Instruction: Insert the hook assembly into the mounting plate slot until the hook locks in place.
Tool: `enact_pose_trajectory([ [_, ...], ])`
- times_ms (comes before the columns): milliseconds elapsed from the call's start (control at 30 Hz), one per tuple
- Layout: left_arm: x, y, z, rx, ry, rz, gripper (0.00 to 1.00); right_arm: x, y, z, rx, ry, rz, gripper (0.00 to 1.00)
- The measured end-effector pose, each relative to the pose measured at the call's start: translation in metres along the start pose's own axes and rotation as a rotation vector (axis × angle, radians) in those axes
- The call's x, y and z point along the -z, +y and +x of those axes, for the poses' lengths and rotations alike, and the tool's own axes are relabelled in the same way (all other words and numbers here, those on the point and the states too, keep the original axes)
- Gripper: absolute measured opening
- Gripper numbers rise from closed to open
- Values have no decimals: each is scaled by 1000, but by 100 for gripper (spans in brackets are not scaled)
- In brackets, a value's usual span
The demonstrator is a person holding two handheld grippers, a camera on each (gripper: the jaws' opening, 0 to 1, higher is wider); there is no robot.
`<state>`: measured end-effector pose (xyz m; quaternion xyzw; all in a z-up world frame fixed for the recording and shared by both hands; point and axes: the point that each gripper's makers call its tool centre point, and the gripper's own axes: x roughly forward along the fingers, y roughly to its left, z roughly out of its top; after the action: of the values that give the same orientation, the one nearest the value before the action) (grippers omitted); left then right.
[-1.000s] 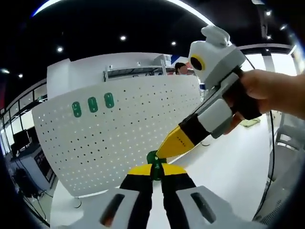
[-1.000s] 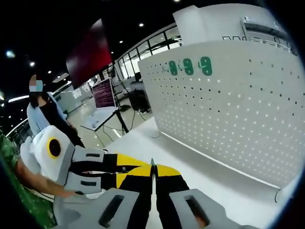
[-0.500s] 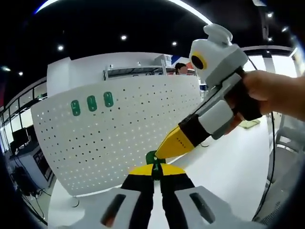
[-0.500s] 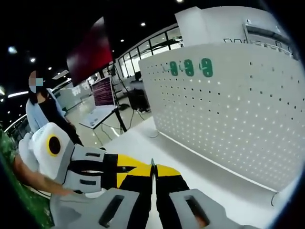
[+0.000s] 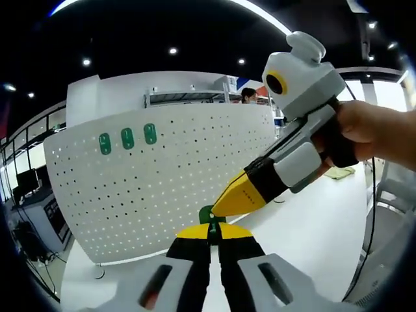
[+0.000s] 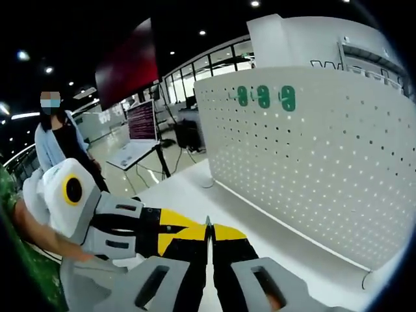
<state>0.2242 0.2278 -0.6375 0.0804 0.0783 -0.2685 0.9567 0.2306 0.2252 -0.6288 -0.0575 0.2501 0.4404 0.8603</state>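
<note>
Unmoved: three green hooks [image 5: 127, 138], one pegboard [image 5: 162, 175]

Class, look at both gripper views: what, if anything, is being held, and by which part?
The left gripper pinches a small green hook piece by its lower end. The right gripper touches it; its own grip cannot be told.

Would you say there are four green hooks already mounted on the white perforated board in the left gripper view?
No, three green hooks sit in a row near the top left of the white perforated board.
</note>
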Motion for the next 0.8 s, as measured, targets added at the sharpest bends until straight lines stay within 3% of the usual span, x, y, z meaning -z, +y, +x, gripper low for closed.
enact_pose_trajectory([
  [300,-5,1,-1,-7,-16,-5,3,-5,0,-2,5,-26,0,0],
  [600,-3,-1,-2,-10,-8,-16,3,-4,5,-5,7,-16,-84,0],
  [800,-4,-1,-2,-10,-9,-20,3,-6,3,-4,8,-21,-71,0],
])
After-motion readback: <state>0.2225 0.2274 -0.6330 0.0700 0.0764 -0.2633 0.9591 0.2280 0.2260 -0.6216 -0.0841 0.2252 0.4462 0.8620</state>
